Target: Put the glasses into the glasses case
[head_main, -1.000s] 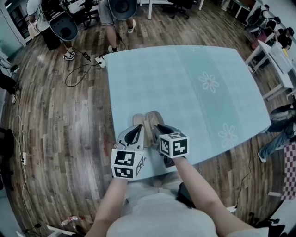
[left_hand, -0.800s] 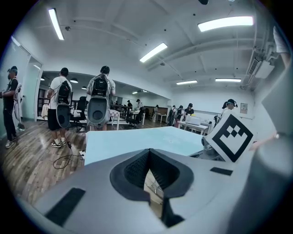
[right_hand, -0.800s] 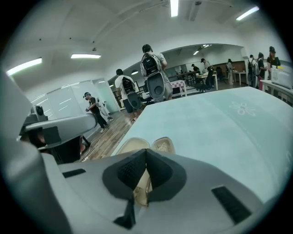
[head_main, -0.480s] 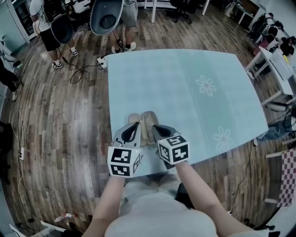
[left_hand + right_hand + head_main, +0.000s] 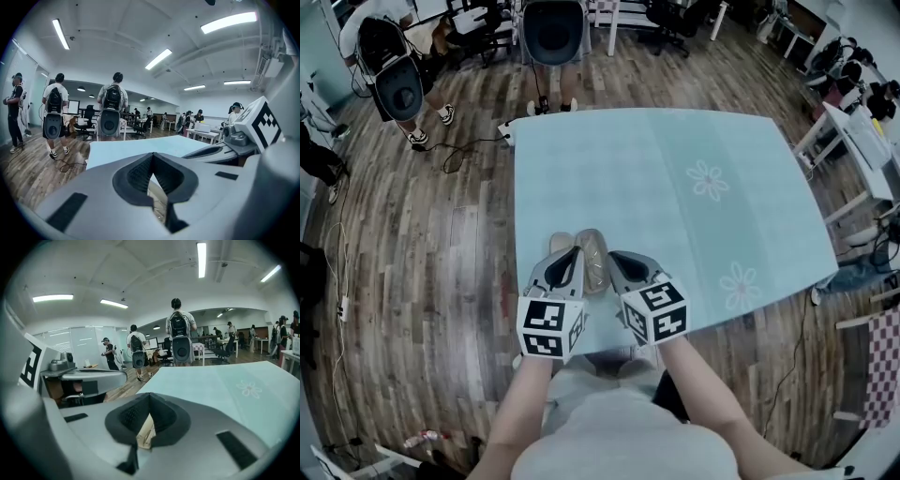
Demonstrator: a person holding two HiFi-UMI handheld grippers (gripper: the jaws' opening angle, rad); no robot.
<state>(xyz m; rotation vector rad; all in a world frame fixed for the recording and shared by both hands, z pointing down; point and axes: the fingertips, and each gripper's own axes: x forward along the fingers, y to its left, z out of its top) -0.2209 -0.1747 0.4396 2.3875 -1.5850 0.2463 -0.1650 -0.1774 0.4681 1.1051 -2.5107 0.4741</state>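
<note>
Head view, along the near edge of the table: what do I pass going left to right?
Grey left gripper → beige oval glasses case → grey right gripper → white flower print on the pale blue tablecloth.

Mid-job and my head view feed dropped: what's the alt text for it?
The left gripper and right gripper reach side by side over the near edge of a pale blue table, a tan glasses case between their tips. Wooden floor surrounds it, with people standing beyond the far end.
</note>
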